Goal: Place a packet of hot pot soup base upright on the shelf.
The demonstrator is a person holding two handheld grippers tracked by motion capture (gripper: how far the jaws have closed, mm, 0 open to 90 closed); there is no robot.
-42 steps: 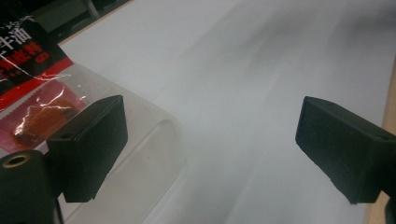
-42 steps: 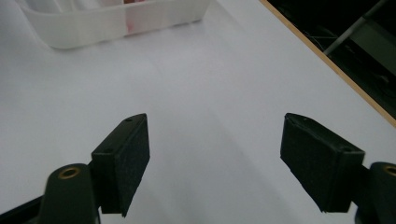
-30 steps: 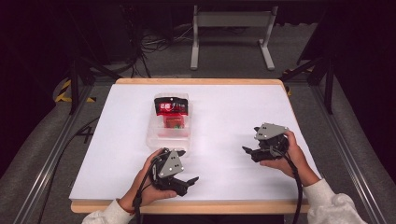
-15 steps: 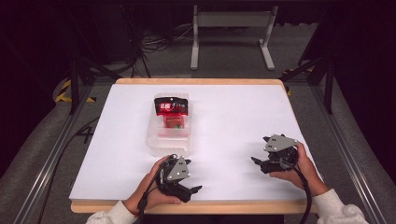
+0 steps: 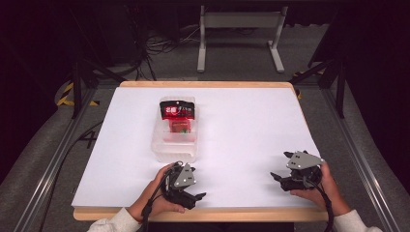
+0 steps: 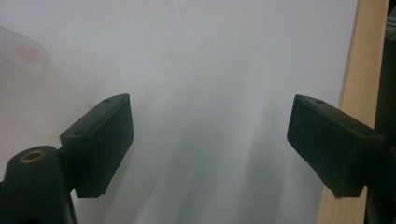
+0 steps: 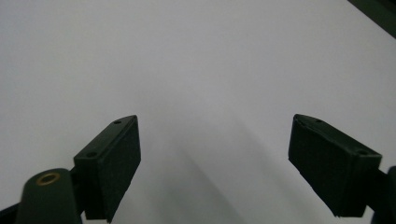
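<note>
Both the left gripper and the right gripper are held wide, empty, low over the white worktop. A reach seems pending; the clear plastic box with red contents, just ahead of the left gripper, would be approached next.

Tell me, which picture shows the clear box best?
The high view: the whole box sits on the white table, with a red packet inside. The left gripper view catches just a blurry corner; the right gripper view looks at bare table.

Left tongs and right tongs both gape wide, empty.
</note>
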